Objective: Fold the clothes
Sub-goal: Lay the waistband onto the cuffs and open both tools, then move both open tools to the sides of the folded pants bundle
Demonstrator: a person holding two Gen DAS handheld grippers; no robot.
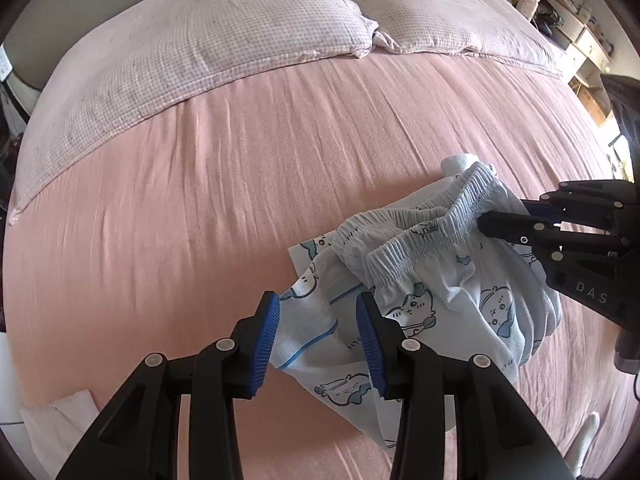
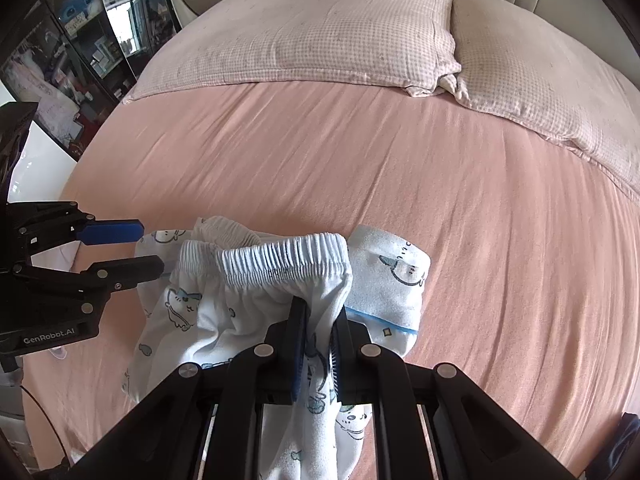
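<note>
Right now your right gripper (image 2: pixel 319 328) is clamped on the light-blue printed shorts (image 2: pixel 256 280) just below the elastic waistband, bunching them on the pink bed sheet (image 2: pixel 400 160). Your left gripper (image 1: pixel 316 340) stands partly apart over the shorts' hem, its pads not pressing the cloth.

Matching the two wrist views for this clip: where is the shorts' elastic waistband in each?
Left wrist: elastic waistband right of centre, the right gripper at its right end.
Right wrist: waistband at centre, above the clamped right gripper.
Shared landmark: the checked pillows.
</note>
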